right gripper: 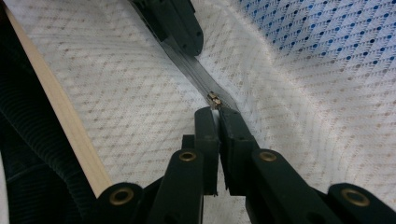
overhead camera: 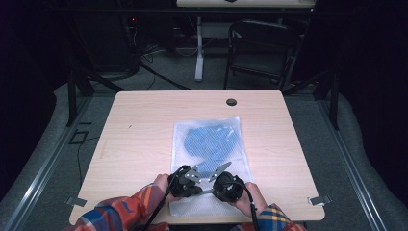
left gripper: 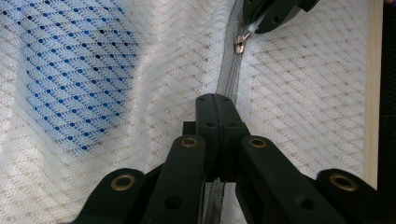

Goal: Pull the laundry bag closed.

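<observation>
A white mesh bag (overhead camera: 208,159) lies flat on the table with a blue cloth (overhead camera: 211,139) inside it. A grey zipper (left gripper: 231,74) runs across the bag's near end. My left gripper (left gripper: 215,100) is shut on the zipper strip, its jaws pressed together. My right gripper (right gripper: 217,114) is shut on the small metal zipper pull (right gripper: 214,100); the same pull (left gripper: 240,44) hangs from its jaws in the left gripper view. In the high view the left gripper (overhead camera: 197,188) and the right gripper (overhead camera: 215,190) face each other, almost touching, over the bag's near end.
The wooden table (overhead camera: 139,144) has a cable hole (overhead camera: 231,102) at the far middle. Its near edge (right gripper: 70,121) runs close beside the zipper. A black chair (overhead camera: 262,48) and a desk leg (overhead camera: 199,48) stand beyond the table. Plaid sleeves (overhead camera: 125,211) come in from below.
</observation>
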